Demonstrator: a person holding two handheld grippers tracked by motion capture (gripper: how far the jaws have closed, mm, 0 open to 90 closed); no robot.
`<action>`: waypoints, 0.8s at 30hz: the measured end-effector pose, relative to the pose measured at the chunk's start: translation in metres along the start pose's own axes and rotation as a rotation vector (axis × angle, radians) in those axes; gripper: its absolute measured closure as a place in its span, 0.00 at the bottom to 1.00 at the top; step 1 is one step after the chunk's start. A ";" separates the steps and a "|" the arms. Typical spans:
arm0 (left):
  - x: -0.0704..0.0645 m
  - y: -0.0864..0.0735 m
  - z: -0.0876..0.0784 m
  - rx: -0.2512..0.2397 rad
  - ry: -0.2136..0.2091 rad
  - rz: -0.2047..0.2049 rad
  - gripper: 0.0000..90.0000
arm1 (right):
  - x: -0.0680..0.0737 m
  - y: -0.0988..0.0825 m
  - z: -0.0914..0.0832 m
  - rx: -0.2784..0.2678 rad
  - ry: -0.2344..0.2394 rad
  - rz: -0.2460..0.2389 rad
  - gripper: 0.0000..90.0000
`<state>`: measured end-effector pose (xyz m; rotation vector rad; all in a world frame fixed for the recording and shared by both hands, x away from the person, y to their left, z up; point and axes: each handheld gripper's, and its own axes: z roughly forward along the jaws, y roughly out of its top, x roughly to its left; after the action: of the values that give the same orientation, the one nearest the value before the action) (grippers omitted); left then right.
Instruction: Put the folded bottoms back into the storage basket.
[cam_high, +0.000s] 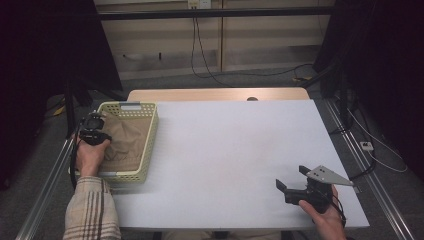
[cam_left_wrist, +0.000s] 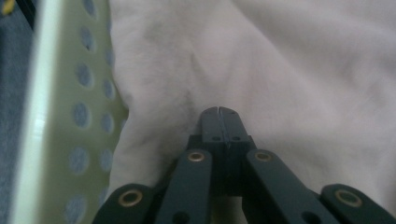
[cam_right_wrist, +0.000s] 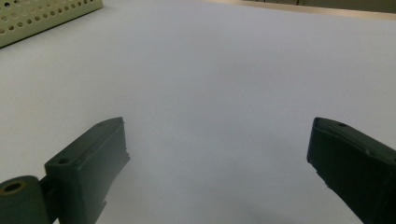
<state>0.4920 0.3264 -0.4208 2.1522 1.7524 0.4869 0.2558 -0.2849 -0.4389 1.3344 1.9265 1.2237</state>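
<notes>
With its jaws pinched on the tan cloth in the basket at the table's left edge, the left gripper has the grasp made, so lifting the cloth clear likely follows; the right gripper rests open.

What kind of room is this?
Probably a lab or workshop set up for recording: a plain white table, cables trailing over the floor, and hand-held grippers, the left gripper in a laundry basket.

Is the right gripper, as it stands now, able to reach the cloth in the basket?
Probably not without a long move. The right gripper rests open at the table's near right corner, while the cloth lies in the basket at the far left. Bare table lies between; the left gripper is already at the cloth.
</notes>
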 end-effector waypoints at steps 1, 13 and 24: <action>0.000 0.000 0.003 0.017 -0.008 0.000 1.00 | 0.000 0.000 0.000 -0.001 -0.001 -0.003 0.06; -0.001 0.001 0.010 0.069 -0.091 0.002 1.00 | 0.001 0.000 0.000 -0.002 -0.003 -0.005 0.06; -0.002 0.003 -0.002 -0.015 -0.135 0.047 0.80 | 0.000 0.000 -0.001 -0.002 -0.002 -0.002 0.06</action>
<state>0.4930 0.3238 -0.4178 2.1658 1.6248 0.3562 0.2548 -0.2852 -0.4384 1.3323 1.9246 1.2222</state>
